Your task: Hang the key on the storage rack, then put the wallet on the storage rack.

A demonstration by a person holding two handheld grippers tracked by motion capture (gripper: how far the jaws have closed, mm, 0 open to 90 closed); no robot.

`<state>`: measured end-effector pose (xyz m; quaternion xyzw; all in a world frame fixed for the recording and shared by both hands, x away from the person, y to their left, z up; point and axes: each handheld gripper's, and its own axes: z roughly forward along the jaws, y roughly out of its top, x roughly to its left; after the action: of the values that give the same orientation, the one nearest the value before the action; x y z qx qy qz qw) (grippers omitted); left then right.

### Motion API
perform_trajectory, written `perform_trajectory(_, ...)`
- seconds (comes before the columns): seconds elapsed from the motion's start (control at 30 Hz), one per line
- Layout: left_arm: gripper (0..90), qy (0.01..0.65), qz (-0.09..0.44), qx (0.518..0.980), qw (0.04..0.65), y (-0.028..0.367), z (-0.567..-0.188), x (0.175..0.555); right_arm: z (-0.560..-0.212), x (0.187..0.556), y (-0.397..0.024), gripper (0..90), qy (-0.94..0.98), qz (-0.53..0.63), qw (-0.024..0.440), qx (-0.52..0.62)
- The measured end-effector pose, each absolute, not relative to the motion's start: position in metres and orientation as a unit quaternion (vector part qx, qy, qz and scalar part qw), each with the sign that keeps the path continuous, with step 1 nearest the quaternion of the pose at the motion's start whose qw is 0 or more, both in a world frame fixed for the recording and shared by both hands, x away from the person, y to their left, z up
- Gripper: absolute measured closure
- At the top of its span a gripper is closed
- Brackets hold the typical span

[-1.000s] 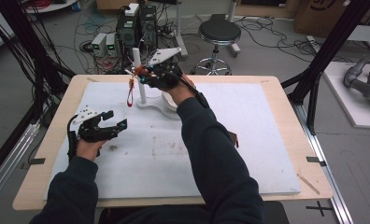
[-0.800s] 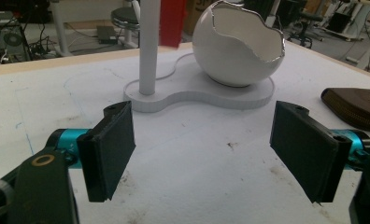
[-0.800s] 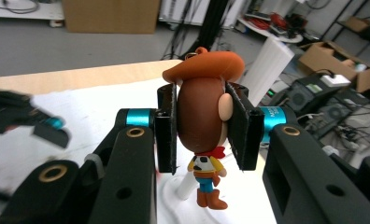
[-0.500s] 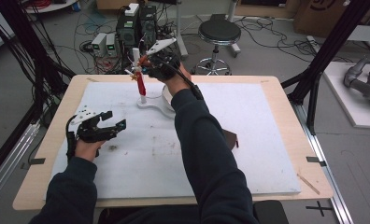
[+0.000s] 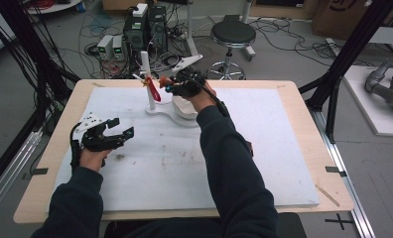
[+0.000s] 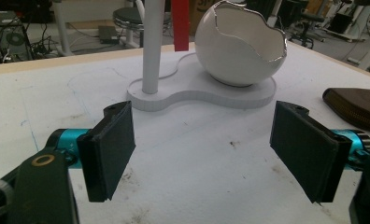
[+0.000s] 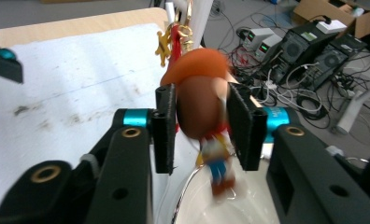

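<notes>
Your right gripper [image 5: 170, 87] hangs at the far side of the table, just beyond the white bowl [image 5: 185, 105] and beside the white post [image 5: 148, 79]. In the right gripper view a small figure [image 7: 202, 116] with a brown head and an orange hat sits between the jaws; it is blurred, with its legs pointing down toward the bowl's [image 7: 211, 205] rim right below. The jaws have just been opening and stand narrow; the left pad is at the head, and a slim gap shows at the right pad, so you no longer have a firm pinch on it. A red strap [image 7: 176, 35] with gold clips runs up from the figure to the post just ahead of the jaws. From above, the red strap [image 5: 153, 89] hangs slanted from a peg on the post, just left of your right gripper. Your left gripper [image 5: 116, 134] rests low over the white mat [image 5: 264, 148], well apart from the stand, jaws spread wide with nothing between them. Straight ahead of it in the left gripper view stand the post [image 6: 152, 51] and the jagged-rimmed bowl [image 6: 239, 46] on their shared white base [image 6: 197, 93]; a dark brown thing [image 6: 356, 105] lies off past its right jaw.
</notes>
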<state>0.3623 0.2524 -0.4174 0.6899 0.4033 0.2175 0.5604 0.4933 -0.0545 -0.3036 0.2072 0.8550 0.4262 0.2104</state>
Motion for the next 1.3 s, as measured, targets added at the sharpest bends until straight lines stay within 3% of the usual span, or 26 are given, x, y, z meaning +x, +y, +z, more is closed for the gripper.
perform_trajectory(0.27,22.0,0.403,0.221,0.689,0.560,0.255,-0.418,0.360,-0.298,0.476,-0.099,50.1,0.837,0.455,0.203,0.225)
perform_trajectory(0.5,22.0,0.405,0.226,0.682,0.565,0.259,-0.417,0.356,-0.308,0.447,-0.163,30.9,0.813,0.483,0.200,0.257)
perform_trajectory(1.0,22.0,0.403,0.228,0.692,0.554,0.252,-0.420,0.354,-0.372,0.380,-0.266,25.1,0.793,0.468,0.206,0.331)
perform_trajectory(1.3,22.0,0.402,0.226,0.689,0.559,0.251,-0.420,0.357,-0.395,0.370,-0.287,23.7,0.809,0.422,0.202,0.355)
